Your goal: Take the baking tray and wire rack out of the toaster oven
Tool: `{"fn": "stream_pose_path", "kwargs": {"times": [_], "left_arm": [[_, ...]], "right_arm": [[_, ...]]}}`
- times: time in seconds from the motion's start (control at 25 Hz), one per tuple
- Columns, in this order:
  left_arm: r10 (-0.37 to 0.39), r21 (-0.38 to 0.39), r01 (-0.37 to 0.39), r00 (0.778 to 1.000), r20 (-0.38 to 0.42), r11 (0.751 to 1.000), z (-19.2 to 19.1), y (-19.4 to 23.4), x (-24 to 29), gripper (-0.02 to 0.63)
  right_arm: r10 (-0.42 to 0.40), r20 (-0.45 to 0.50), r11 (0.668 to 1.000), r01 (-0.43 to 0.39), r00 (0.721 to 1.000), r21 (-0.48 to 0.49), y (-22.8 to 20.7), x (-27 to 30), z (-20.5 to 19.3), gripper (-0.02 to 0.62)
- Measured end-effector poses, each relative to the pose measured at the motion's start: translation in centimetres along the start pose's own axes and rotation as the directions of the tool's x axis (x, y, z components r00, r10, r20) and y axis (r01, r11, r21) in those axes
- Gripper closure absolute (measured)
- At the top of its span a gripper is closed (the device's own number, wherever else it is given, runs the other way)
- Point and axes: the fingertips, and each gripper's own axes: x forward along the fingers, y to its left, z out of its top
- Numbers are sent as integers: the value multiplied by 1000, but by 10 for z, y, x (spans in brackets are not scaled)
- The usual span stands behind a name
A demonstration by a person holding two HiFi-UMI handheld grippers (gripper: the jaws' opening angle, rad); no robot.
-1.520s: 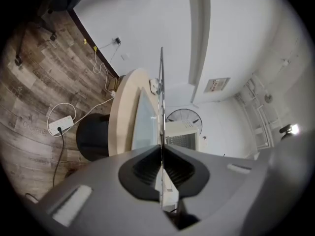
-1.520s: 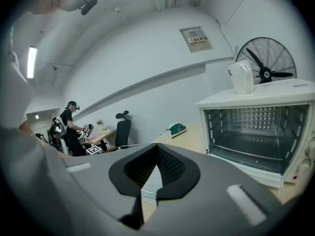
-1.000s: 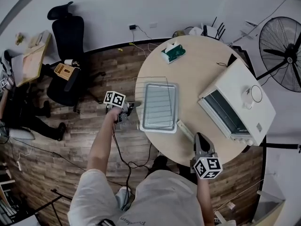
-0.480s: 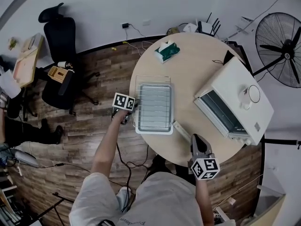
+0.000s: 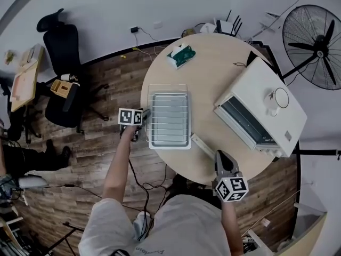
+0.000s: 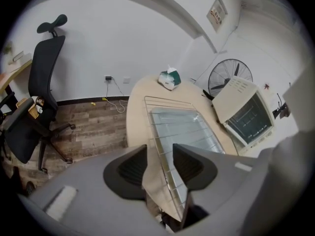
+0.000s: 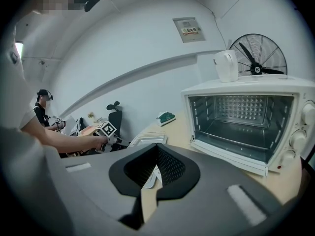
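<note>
The baking tray [image 5: 169, 141] lies flat on the round table [image 5: 213, 73], with the wire rack [image 5: 168, 97] on top of it, shifted slightly toward the far side. The toaster oven [image 5: 266, 97] stands at the right with its door down; the right gripper view shows its inside [image 7: 246, 117] bare. My left gripper [image 5: 144, 122] is at the tray's left side. Its jaws have just been opening, and the edge of the rack [image 6: 162, 102] and the table's edge run between them [image 6: 160, 150] without being pressed. My right gripper [image 5: 222, 154] hovers shut near the table's front edge, holding nothing.
A tissue box [image 5: 180, 55] sits at the table's far side. A white cup [image 5: 274, 100] stands on the oven. A white strip [image 5: 202, 144] lies between tray and oven. A fan [image 5: 314, 44] stands at the right, an office chair [image 5: 61, 84] at the left on the wooden floor.
The left gripper has moved in against the tray's left edge and tipped downward, and its jaws have come apart off the rack's edge. The right gripper has stayed put.
</note>
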Motion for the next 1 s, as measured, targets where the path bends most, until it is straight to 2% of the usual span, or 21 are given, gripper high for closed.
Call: {"fn": "stream_pose_path", "kwargs": {"times": [0.12, 0.24, 0.44, 0.76, 1.0], "left_arm": [[2, -1, -2, 999, 43, 1000, -1, -12, -13, 403], [-21, 16, 19, 994, 106, 1000, -7, -47, -31, 403], [-73, 117, 46, 969, 238, 992, -27, -140, -59, 403], [-152, 234, 75, 931, 331, 969, -78, -284, -101, 403], [-140, 245, 41, 905, 401, 969, -124, -360, -147, 403]], "right_arm": [[0, 11, 1000, 0, 1000, 9, -4, -9, -1, 600], [-5, 25, 1000, 5, 1000, 29, -12, -20, -4, 600], [-19, 57, 999, 17, 998, 35, -25, -53, -9, 600], [-81, 131, 993, 69, 988, 93, -50, -120, -32, 600], [-170, 160, 975, 142, 972, 170, -72, -185, -67, 601]]}}
